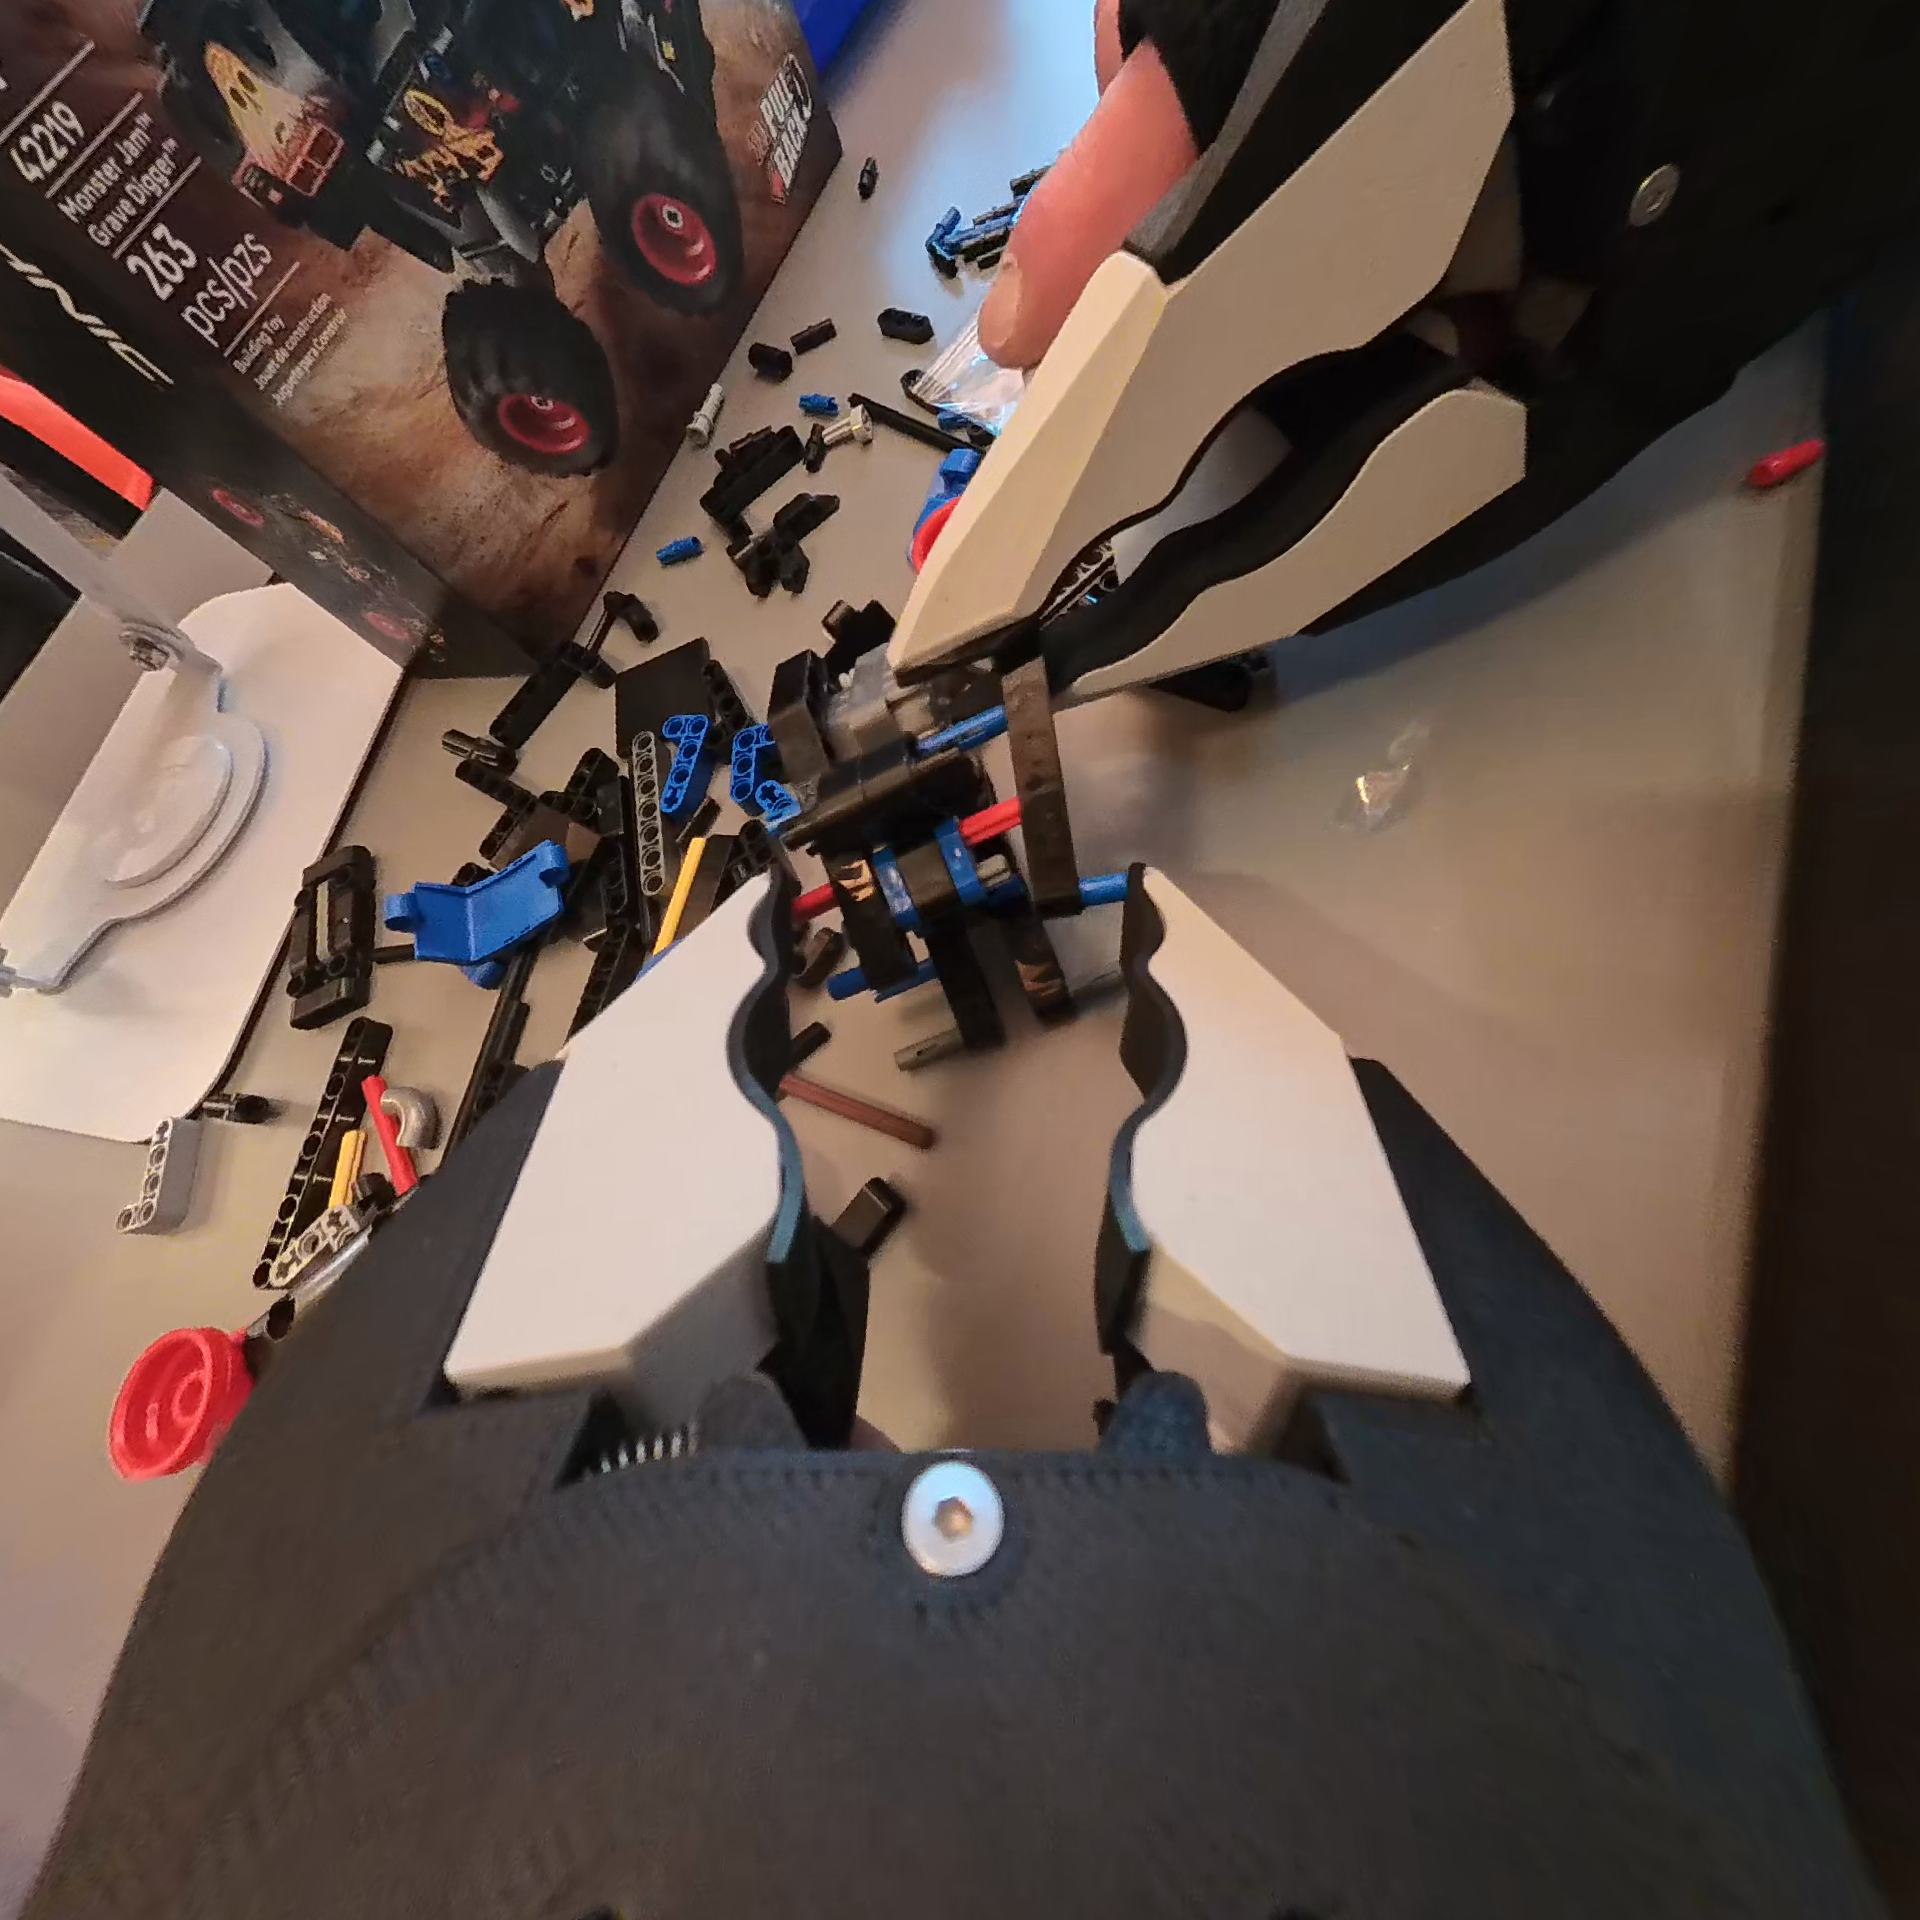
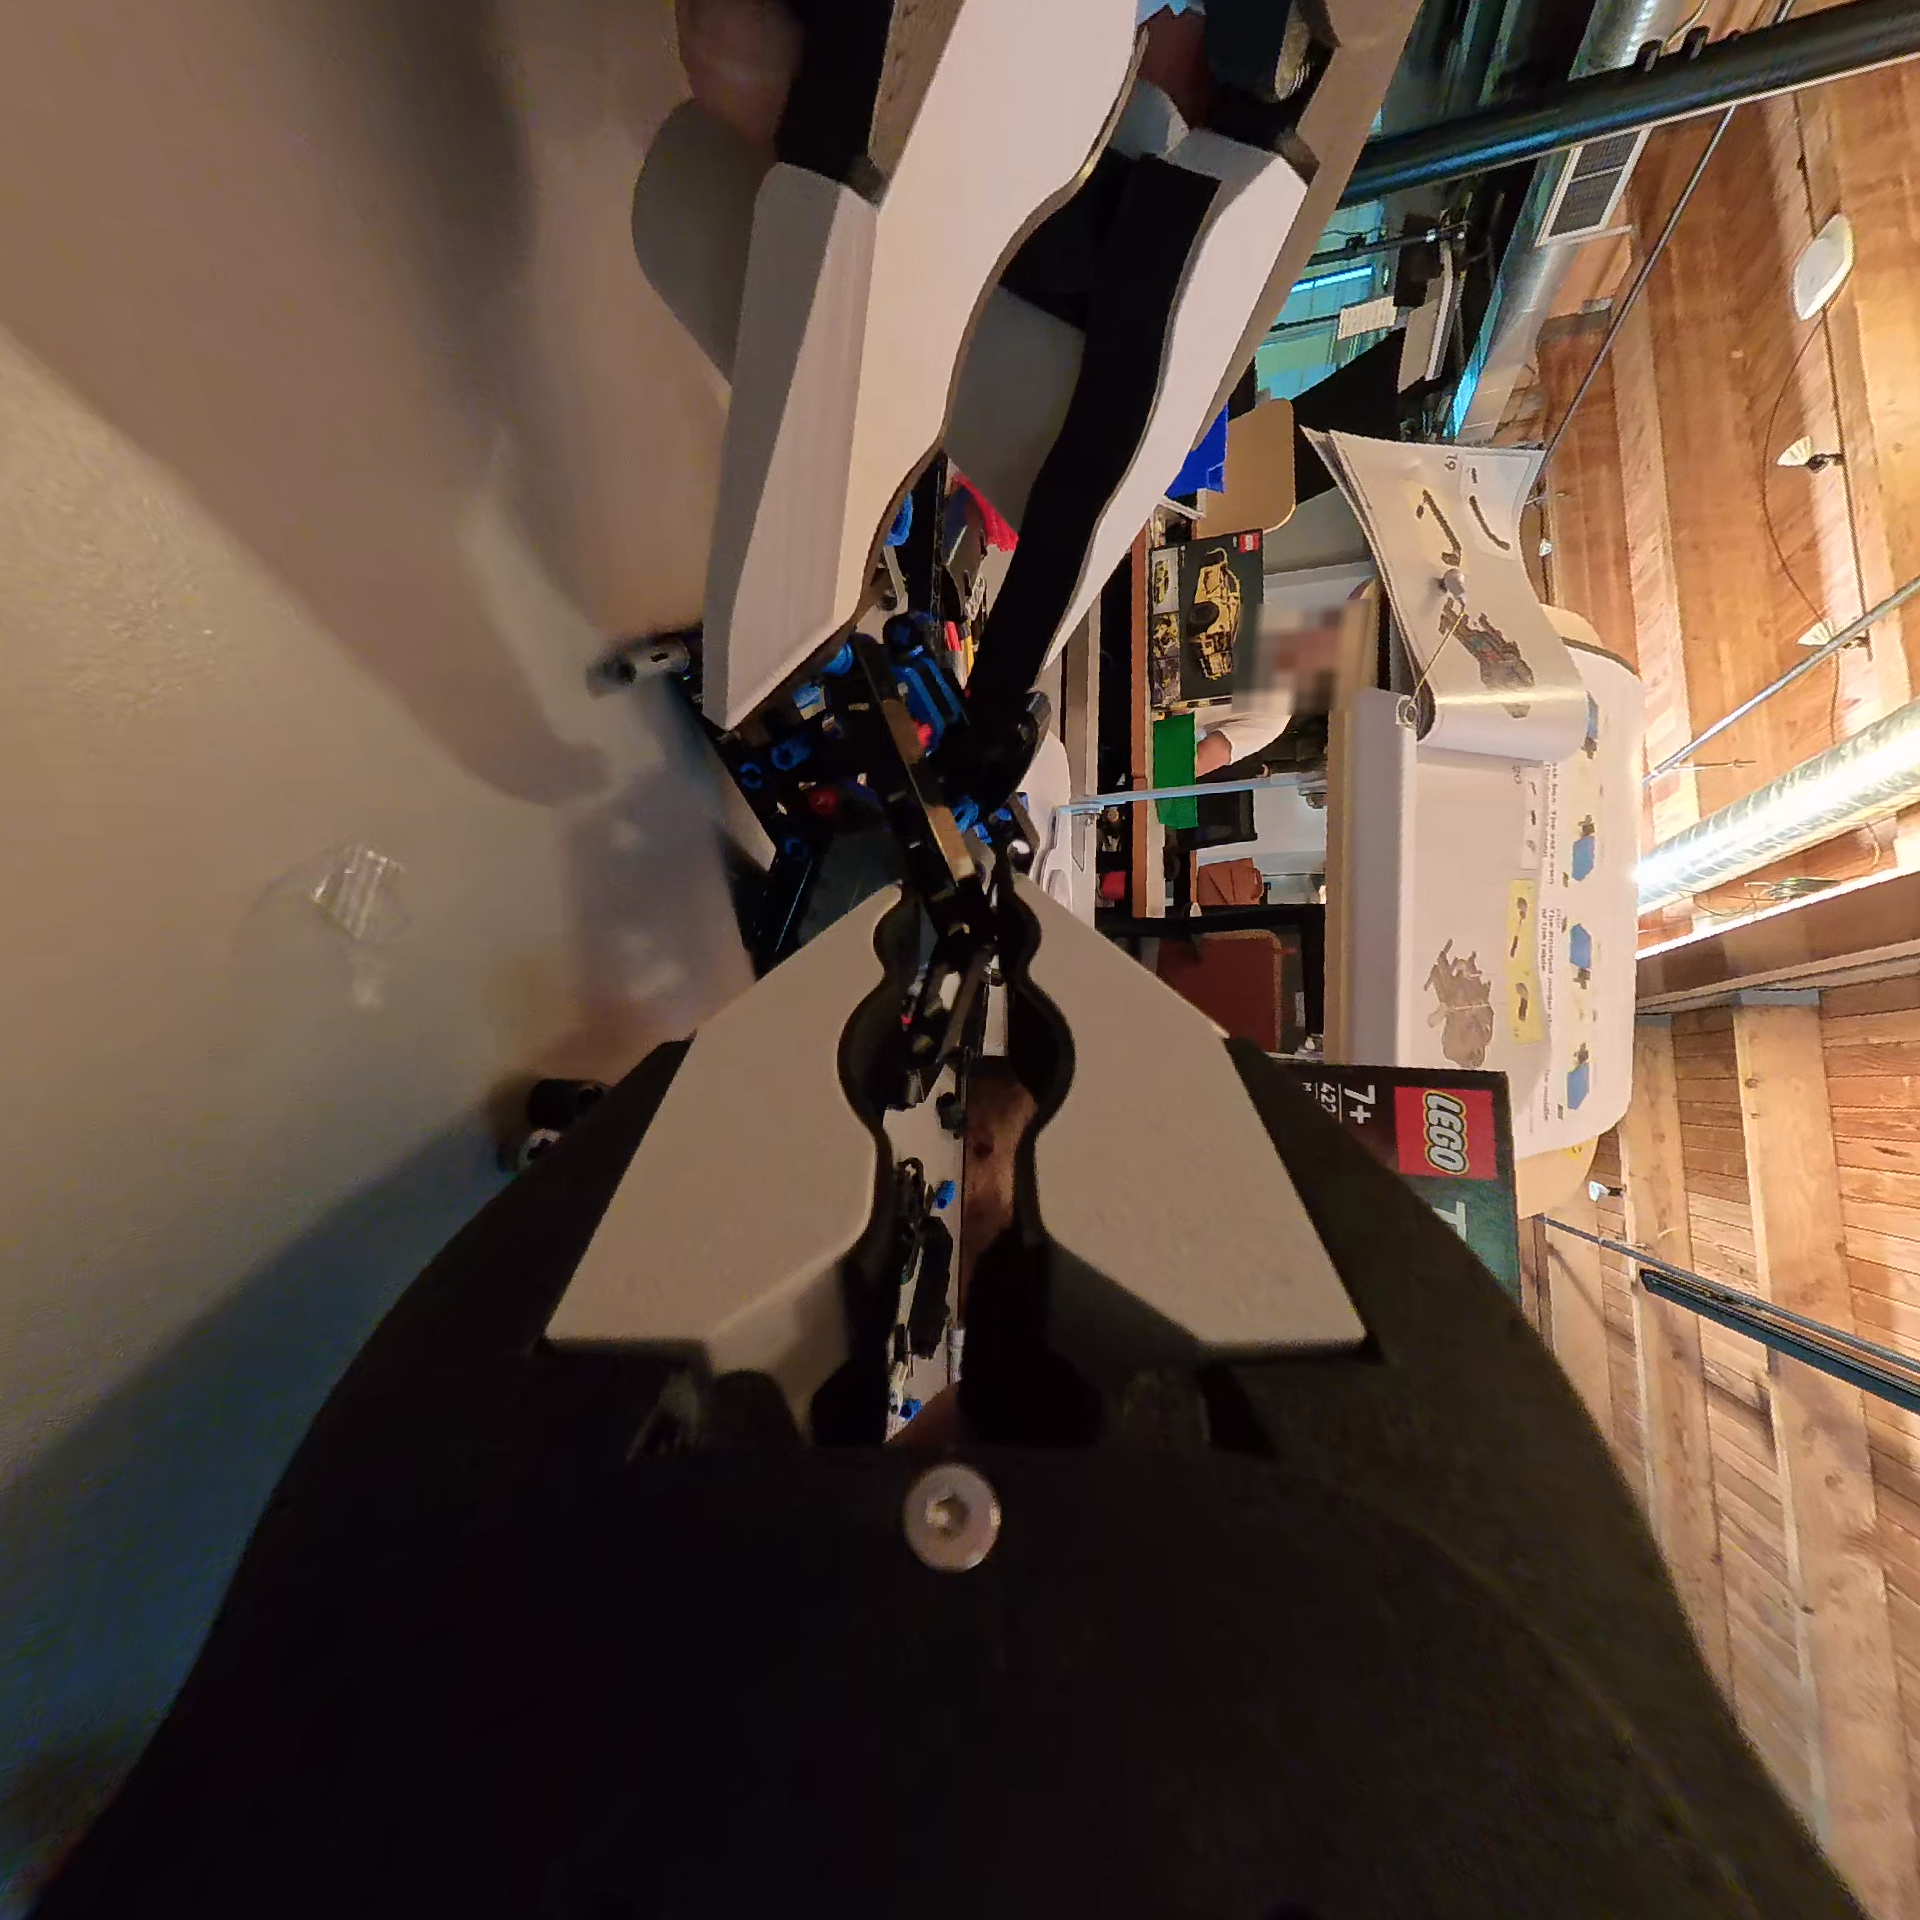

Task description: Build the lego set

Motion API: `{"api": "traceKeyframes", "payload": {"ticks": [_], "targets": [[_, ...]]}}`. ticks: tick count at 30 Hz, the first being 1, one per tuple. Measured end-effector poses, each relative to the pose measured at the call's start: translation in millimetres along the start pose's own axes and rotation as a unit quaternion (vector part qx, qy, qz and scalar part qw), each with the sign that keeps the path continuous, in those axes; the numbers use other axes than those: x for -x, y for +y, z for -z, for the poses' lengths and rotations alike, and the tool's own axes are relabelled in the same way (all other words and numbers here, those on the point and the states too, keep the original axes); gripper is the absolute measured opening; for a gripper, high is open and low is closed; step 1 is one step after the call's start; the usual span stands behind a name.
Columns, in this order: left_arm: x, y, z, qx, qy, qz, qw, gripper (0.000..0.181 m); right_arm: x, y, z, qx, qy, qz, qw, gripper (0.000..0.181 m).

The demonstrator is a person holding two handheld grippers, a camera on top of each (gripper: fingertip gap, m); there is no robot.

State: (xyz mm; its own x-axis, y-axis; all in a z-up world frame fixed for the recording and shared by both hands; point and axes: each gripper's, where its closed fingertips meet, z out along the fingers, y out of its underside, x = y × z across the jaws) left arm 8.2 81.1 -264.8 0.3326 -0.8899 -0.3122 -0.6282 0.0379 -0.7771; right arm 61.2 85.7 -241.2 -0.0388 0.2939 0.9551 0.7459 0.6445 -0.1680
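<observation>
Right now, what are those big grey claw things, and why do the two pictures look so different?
They are tools, not robot arms. A person squeezes one hand-held gripper in each hand, and each carries a camera looking along its fingers. The left camera shows the left gripper open and empty, right up against the half-built model. Farther off in that picture is the right gripper, pinching a black part of the model; a finger of the person shows behind it. The right camera sees its own gripper shut on that black part. On the table lie loose pieces, a red wheel hub and the box.
</observation>
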Motion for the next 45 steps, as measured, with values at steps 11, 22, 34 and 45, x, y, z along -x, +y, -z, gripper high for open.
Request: {"api": "traceKeyframes", "payload": {"ticks": [11,22,34,45], "targets": [[0.7,0.7,-0.1,0.0,-0.004,-0.009,1.0,0.059,-1.0,-1.2,-1.3,0.0,-0.002,-0.003,1.0,0.012],[1.0,1.3,0.0,0.0,-0.003,-0.013,1.0,0.057,-2.8,-5.5,-4.8,-0.001,-0.001,-0.013,1.0,0.012],[0.2,2.9,-1.0,0.003,0.0,-0.016,1.0,0.057,-3.2,-17.2,-18.0,-0.003,0.0,-0.029,1.0,0.015],[1.4,4.3,-1.9,0.004,-0.002,-0.017,1.0,0.056,-5.2,-22.8,-23.8,-0.005,-0.001,-0.049,0.999,0.017]]}}
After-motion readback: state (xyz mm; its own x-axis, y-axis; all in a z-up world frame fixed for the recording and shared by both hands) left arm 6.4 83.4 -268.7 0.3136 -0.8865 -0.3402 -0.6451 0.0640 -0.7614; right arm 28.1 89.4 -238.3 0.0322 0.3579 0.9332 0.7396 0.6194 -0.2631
